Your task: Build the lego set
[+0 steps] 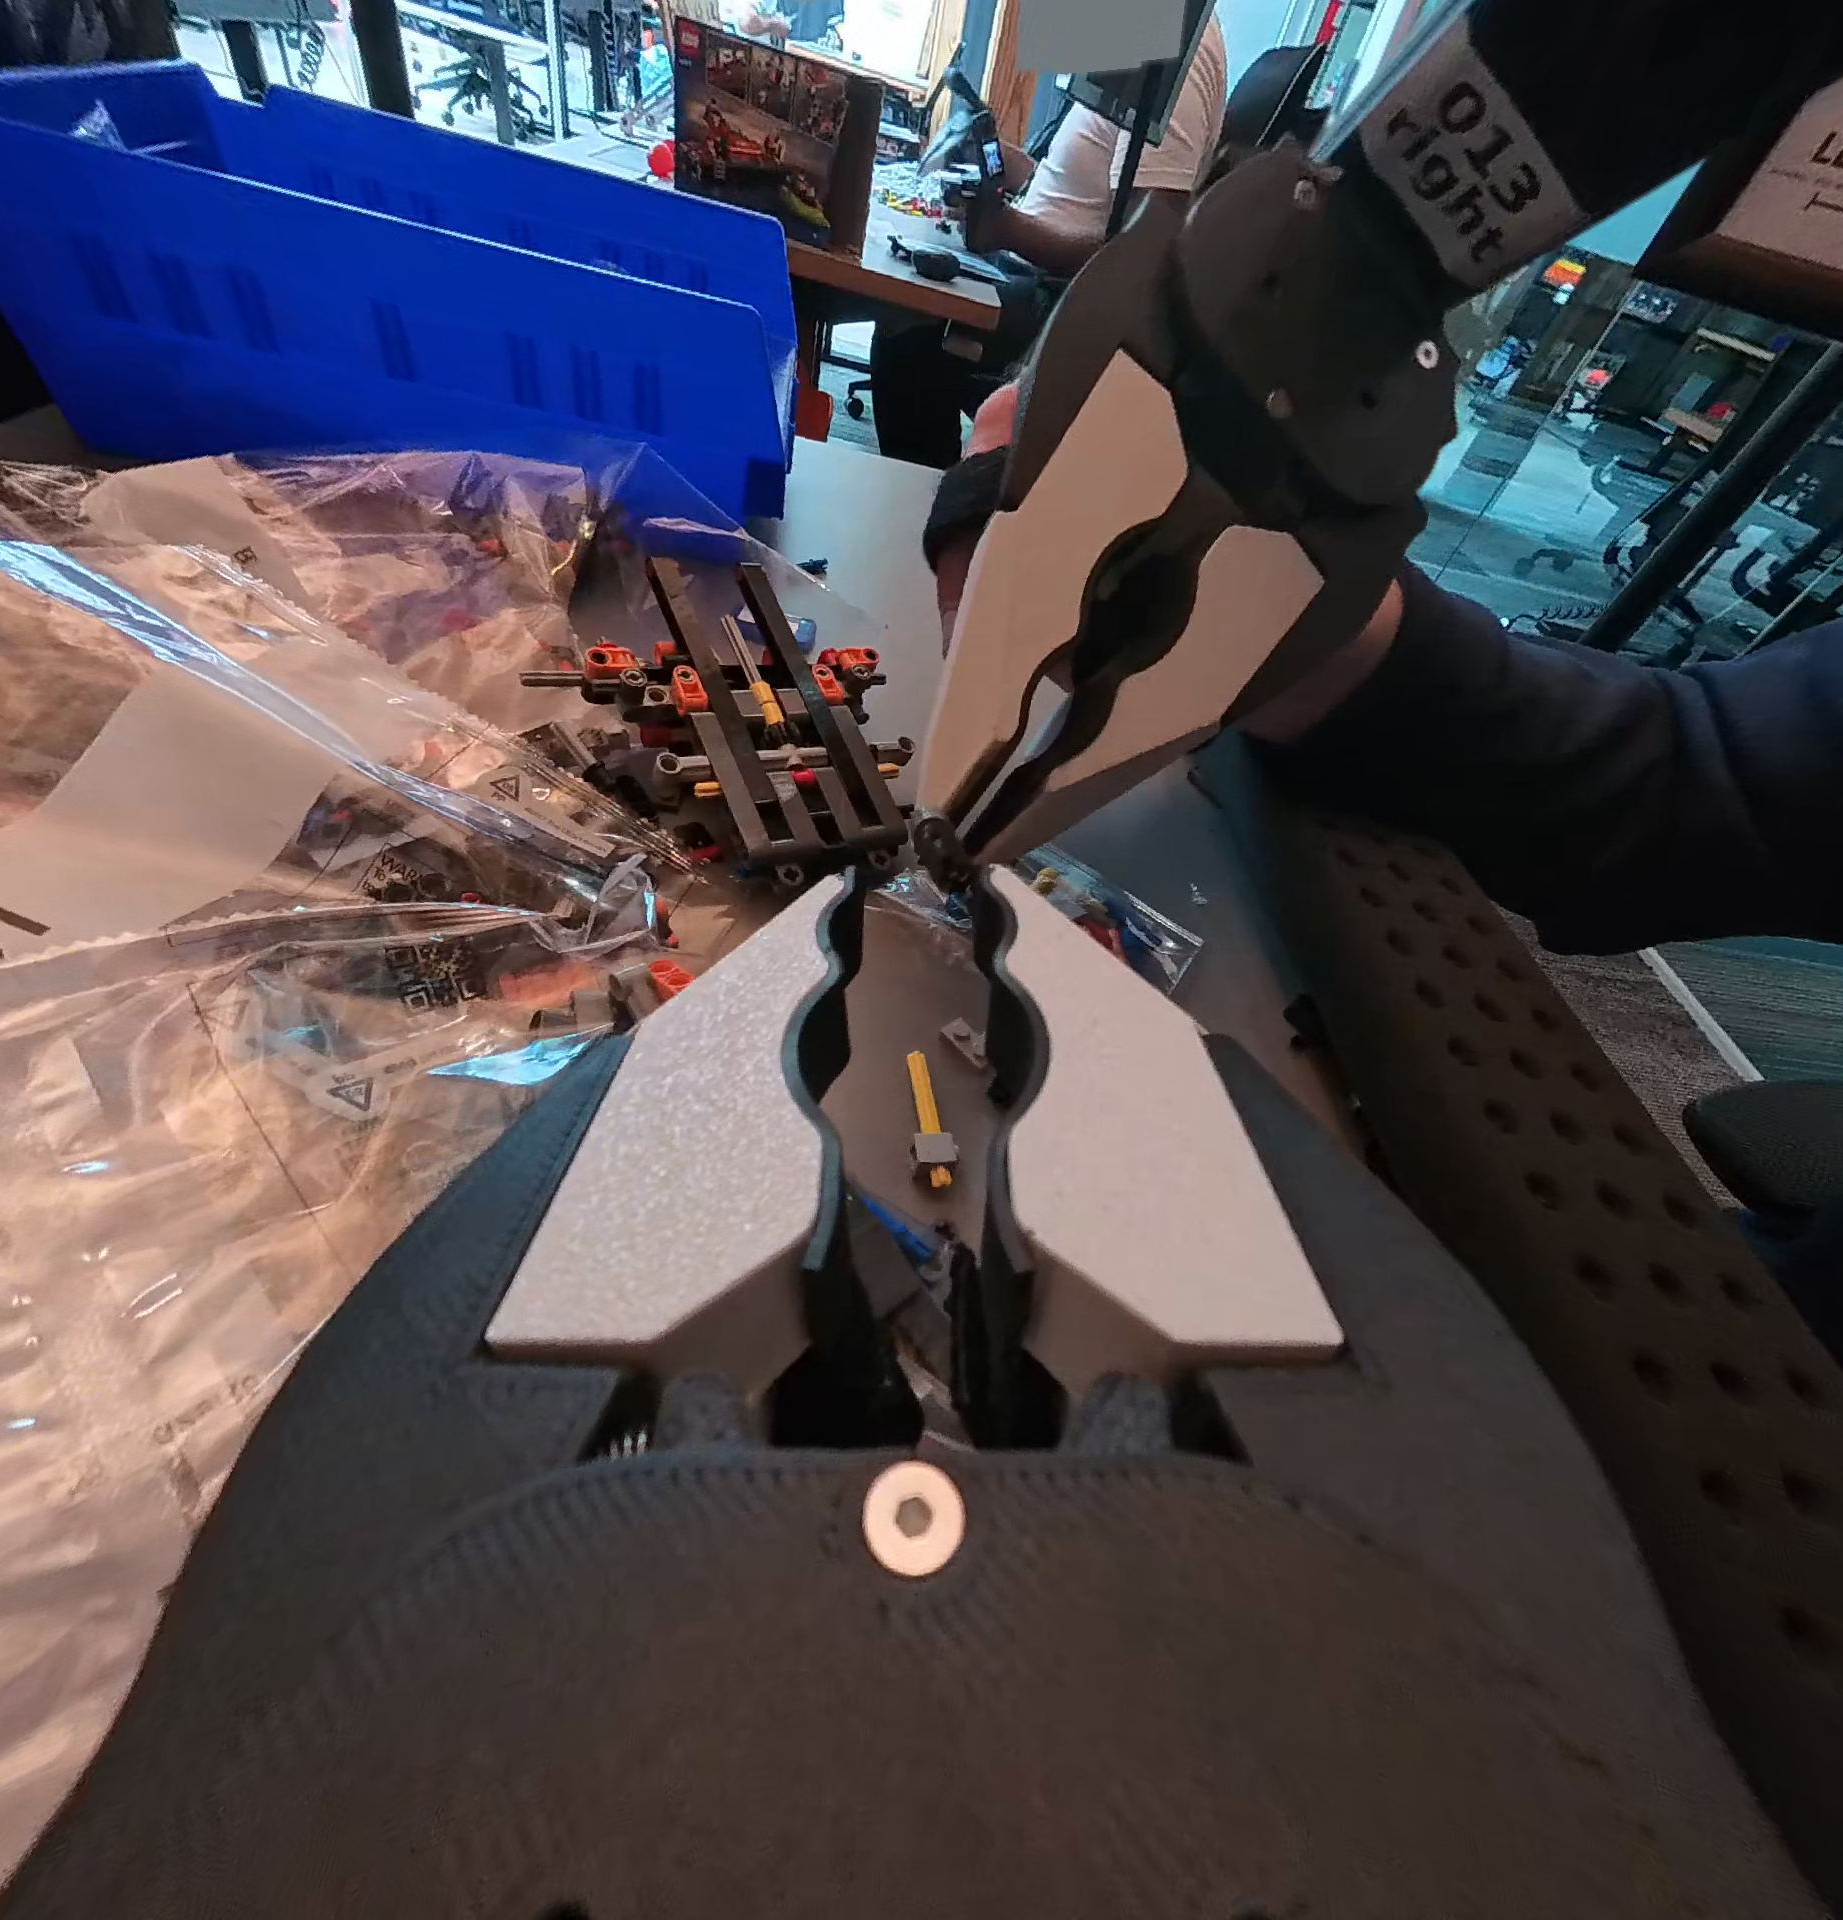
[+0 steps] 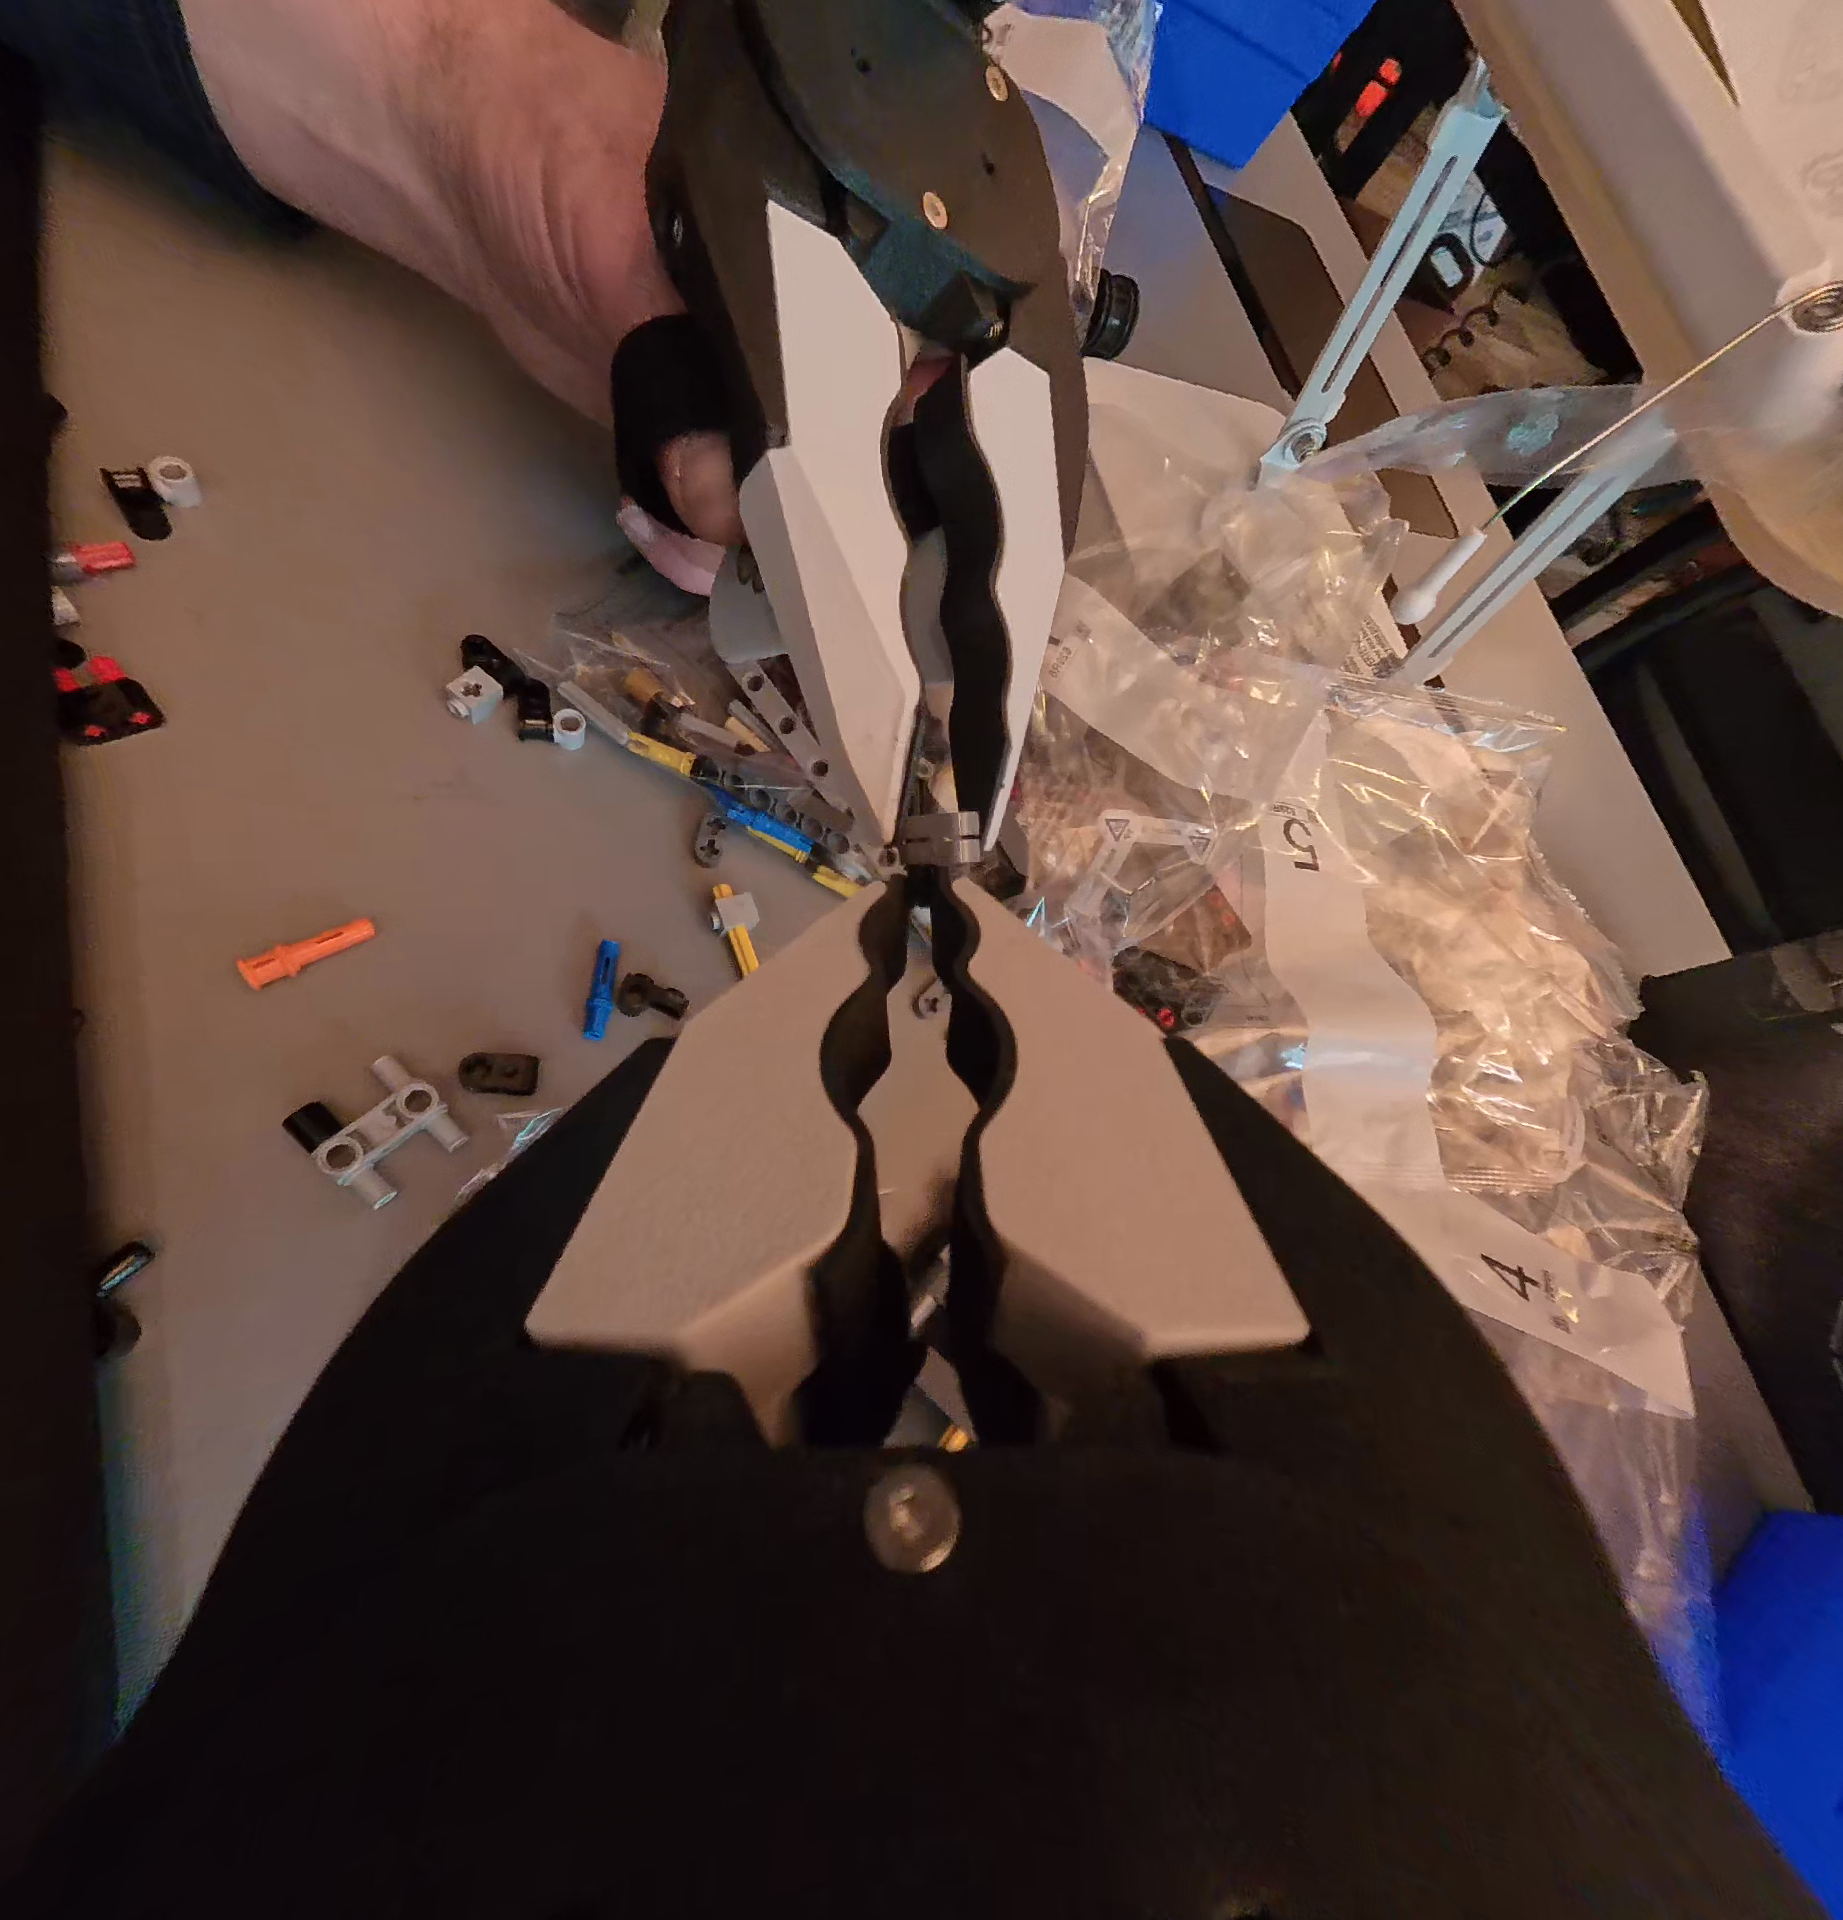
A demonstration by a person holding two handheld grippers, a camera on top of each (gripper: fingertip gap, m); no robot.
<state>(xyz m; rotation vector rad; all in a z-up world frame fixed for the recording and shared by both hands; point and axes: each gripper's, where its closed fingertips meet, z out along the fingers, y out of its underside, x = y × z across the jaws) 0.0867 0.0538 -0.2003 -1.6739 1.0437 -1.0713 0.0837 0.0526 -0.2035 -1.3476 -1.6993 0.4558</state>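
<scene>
Above the table [image 2: 325,831] | left tongs [image 1: 915,883] narrow, pinching small grey connector [image 2: 938,837] | right tongs [image 2: 922,883] narrow, gripping dark pin [image 1: 936,834] | line up axes, push straight.

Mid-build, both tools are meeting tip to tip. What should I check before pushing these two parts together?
1. Left tool grips the grey connector: ok, pinched at its tips.
2. Right tool grips the small dark piece: ok.
3. The two parts line up for joining: cannot tell, the tips hide the joint.
4. Black frame assembly is clear of the tools: cannot tell, it lies just beyond the tips.
5. Yellow axle is out of the way: ok, it lies on the table below the left tool.
</scene>
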